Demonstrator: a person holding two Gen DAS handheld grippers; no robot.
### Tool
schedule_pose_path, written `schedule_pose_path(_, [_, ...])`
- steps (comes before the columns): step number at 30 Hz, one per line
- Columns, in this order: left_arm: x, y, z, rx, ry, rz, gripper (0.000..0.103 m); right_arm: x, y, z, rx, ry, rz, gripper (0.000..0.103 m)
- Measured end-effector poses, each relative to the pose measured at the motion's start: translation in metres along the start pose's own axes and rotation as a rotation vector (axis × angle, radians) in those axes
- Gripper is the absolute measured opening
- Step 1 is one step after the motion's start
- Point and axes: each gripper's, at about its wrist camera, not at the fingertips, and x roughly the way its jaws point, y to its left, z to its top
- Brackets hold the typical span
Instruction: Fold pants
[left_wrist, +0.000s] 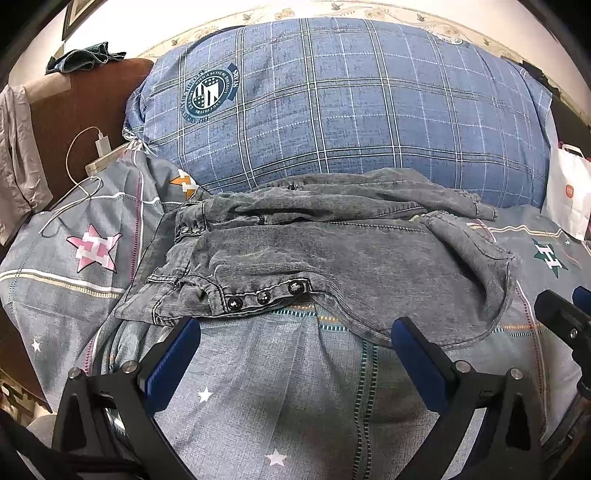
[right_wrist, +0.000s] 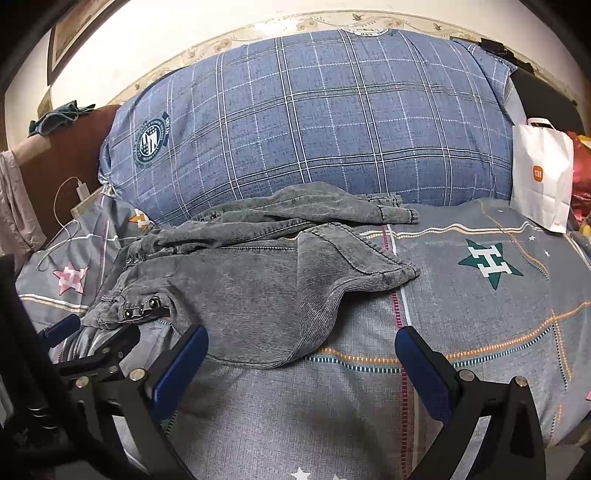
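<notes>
Grey washed corduroy pants (left_wrist: 332, 258) lie crumpled on the bed, the waistband with three dark buttons (left_wrist: 264, 295) toward the left and the legs bunched toward the right. In the right wrist view the pants (right_wrist: 251, 295) have two cuffs (right_wrist: 400, 275) pointing right. My left gripper (left_wrist: 295, 339) is open just short of the near edge of the pants, below the buttons. My right gripper (right_wrist: 301, 347) is open at the near right fold of the pants. Neither holds anything. The right gripper's body (left_wrist: 565, 317) shows at the right edge of the left wrist view.
A large blue plaid pillow (left_wrist: 332, 103) lies behind the pants. The grey bedsheet (right_wrist: 480, 314) with star prints has free room to the right. A white paper bag (right_wrist: 541, 173) stands at the far right. A charger and cable (left_wrist: 92, 155) lie at the left by the brown headboard (left_wrist: 85, 110).
</notes>
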Motion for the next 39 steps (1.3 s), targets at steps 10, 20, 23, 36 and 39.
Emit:
schedule_pose_path(10, [-0.0004,0.0008,-0.0001,-0.001,0.001,-0.001,0.103,0.0026,-0.0009,-0.0016,-0.002,0.009,-0.012,0.103])
schedule_pose_path(20, [-0.0002,0.0006,0.0,-0.002,-0.001,0.0,0.102,0.0031,-0.0013,-0.0017,-0.002,0.009,-0.02,0.103])
schedule_pose_path(23, [-0.0003,0.0001,0.0,-0.002,-0.002,0.001,0.103,0.0032,-0.0011,-0.0018,-0.003,0.008,-0.022,0.103])
schedule_pose_path(36, [-0.0002,0.0001,-0.0003,-0.002,-0.001,0.0,0.103,0.0016,-0.001,-0.0018,-0.005,0.005,-0.022,0.103])
schedule_pose_path(39, [-0.0003,0.0002,0.0,0.0,-0.001,0.0,0.103,0.0005,-0.0007,-0.0015,-0.006,0.002,-0.021,0.103])
